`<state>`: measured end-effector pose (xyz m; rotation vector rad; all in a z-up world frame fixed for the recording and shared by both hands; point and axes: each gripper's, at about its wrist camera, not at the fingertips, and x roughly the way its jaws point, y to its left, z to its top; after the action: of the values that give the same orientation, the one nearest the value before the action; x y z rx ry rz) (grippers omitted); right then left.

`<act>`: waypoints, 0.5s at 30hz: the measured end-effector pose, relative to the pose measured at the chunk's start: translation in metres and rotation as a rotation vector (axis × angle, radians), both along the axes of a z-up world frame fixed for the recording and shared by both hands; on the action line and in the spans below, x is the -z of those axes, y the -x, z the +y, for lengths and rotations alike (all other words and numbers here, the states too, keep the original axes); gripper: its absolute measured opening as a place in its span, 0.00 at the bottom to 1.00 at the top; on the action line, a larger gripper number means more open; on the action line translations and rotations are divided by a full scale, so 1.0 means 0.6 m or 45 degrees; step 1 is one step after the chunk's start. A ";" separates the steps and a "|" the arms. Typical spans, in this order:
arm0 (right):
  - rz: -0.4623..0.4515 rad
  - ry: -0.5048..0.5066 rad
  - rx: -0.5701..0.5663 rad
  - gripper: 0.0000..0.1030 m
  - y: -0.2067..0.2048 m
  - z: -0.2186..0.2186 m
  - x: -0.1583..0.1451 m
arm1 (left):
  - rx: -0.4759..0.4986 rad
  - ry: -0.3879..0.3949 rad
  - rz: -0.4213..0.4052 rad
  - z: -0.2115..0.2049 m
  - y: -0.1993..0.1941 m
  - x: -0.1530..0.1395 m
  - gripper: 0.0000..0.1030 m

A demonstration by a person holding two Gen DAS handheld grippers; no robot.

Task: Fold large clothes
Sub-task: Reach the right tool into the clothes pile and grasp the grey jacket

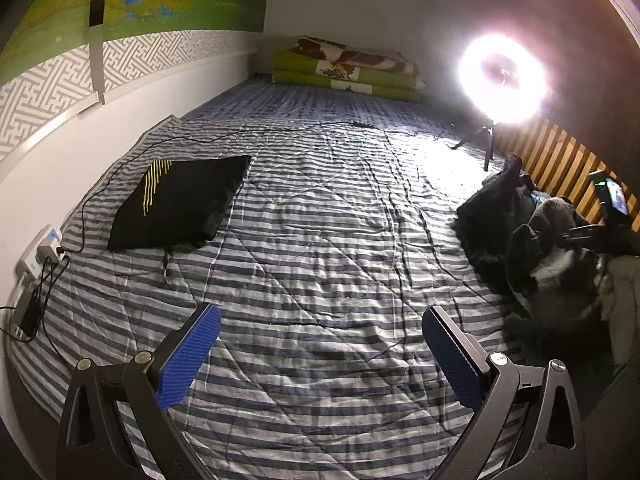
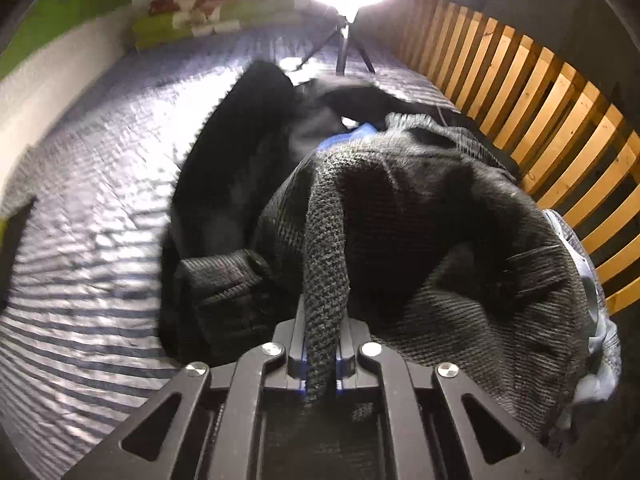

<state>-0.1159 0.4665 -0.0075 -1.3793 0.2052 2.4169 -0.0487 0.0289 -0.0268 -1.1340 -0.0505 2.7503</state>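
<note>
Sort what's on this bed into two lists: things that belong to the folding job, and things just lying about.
Part of the job:
- grey knit sweater, pinched in the right gripper
- pile of dark clothes
- folded black garment
- left gripper, open

Just lying about:
- ring light
- stacked green blankets
- power strip
- phone

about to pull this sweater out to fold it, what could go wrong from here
The right gripper pinches only a narrow strip of the grey knit sweater, so it may slip or stretch. The sweater lies on a pile of dark clothes, which could drag along. The ring light tripod stands close behind the pile and might be knocked.
</note>
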 end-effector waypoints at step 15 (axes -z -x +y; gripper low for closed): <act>0.474 0.091 -0.487 0.04 -0.078 -0.251 -0.284 | -0.153 -0.056 0.094 -0.069 -0.021 -0.034 0.98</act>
<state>-0.0693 0.3158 0.1629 -1.0588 0.1274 3.0043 -0.0363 -0.0125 -0.0066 -1.0503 -0.1744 2.8781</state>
